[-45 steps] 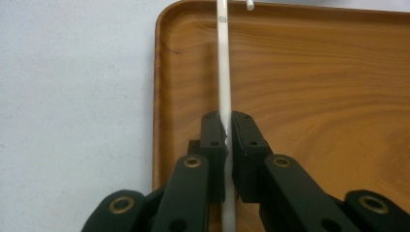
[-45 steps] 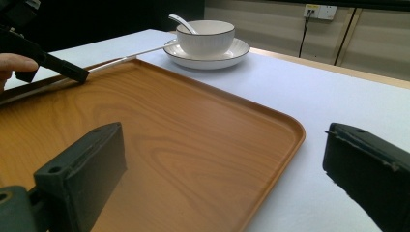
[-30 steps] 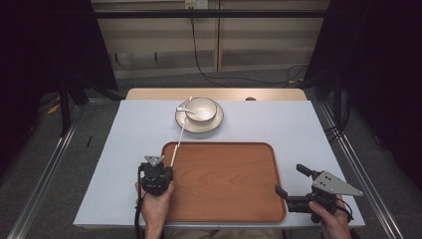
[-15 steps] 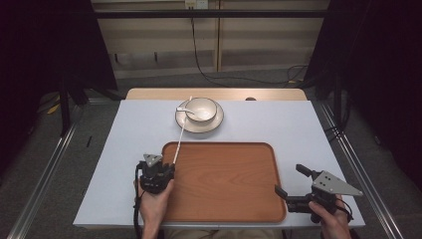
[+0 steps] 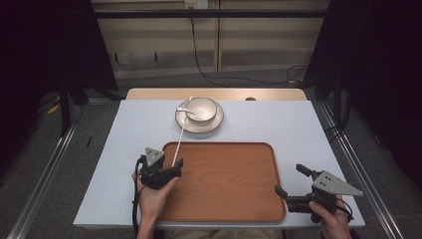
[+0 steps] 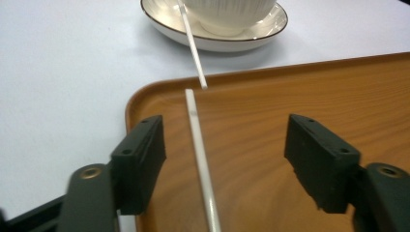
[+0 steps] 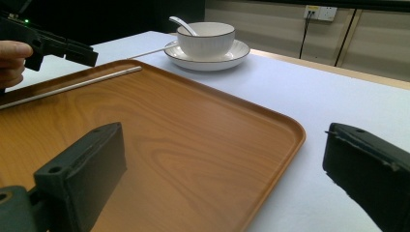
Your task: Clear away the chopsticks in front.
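A thin white chopstick point(image 6: 198, 145) lies on the wooden tray point(image 6: 300, 92) near its left rim, also seen in the high view point(image 5: 175, 157). My left gripper point(image 6: 225, 135) is open. Its jaws have just been opening and now stand on either side of the chopstick without touching it. A second white chopstick point(image 6: 192, 43) leans from the saucer point(image 6: 164, 21) toward the tray's far edge. In the high view my left gripper point(image 5: 175, 168) sits over the tray's left rim. My right gripper point(image 5: 291, 180) is open with nothing between its fingers, at the tray's near right corner point(image 7: 225, 133).
A white ribbed bowl point(image 5: 201, 108) with a spoon point(image 5: 184, 110) stands on the saucer point(image 5: 216, 123) behind the tray point(image 5: 224, 184). The white table point(image 5: 278, 124) ends in a wooden strip at the back. Metal rails run along the floor on both sides.
My left gripper's jaws have spread apart, and the chopstick they were shut on now lies free on the tray. The right gripper has stayed put.
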Available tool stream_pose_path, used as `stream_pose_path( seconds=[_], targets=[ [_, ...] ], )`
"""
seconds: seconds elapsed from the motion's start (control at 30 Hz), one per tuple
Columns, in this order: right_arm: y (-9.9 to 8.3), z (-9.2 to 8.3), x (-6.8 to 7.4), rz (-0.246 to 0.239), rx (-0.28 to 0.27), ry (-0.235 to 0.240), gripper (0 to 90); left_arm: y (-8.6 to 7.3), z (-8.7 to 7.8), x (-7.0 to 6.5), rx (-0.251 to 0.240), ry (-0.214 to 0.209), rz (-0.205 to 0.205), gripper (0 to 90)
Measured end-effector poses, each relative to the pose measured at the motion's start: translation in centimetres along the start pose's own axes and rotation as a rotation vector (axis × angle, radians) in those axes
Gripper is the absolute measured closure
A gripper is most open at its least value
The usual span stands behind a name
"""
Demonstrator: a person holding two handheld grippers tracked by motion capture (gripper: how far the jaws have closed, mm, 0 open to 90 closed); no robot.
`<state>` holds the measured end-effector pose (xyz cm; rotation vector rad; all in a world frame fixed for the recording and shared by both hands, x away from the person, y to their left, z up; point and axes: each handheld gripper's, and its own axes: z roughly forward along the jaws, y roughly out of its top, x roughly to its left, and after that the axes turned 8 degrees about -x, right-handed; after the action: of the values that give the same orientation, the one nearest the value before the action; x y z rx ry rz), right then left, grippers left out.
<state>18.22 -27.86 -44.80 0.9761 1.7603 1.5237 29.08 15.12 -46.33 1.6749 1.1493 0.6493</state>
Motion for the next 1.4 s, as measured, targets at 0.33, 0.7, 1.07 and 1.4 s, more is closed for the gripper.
stream_pose_path(
  seconds=[0.33,0.7,1.07,1.4],
  targets=[
    [0.0,0.0,0.0,0.0,0.001,0.002,1.4,0.9,1.1,1.3,-0.001,-0.001,0.047,10.7],
    [0.0,0.1,0.0,-0.001,0.006,0.009,1.4,2.2,2.8,2.1,-0.034,-0.009,0.113,9.0],
    [0.0,0.0,-0.1,0.002,-0.001,0.003,1.4,4.9,4.5,3.6,-0.05,-0.039,0.084,13.7],
    [0.0,0.0,-0.1,0.002,-0.001,0.008,1.4,6.2,7.2,4.4,-0.039,-0.052,0.053,21.6]
  ],
)
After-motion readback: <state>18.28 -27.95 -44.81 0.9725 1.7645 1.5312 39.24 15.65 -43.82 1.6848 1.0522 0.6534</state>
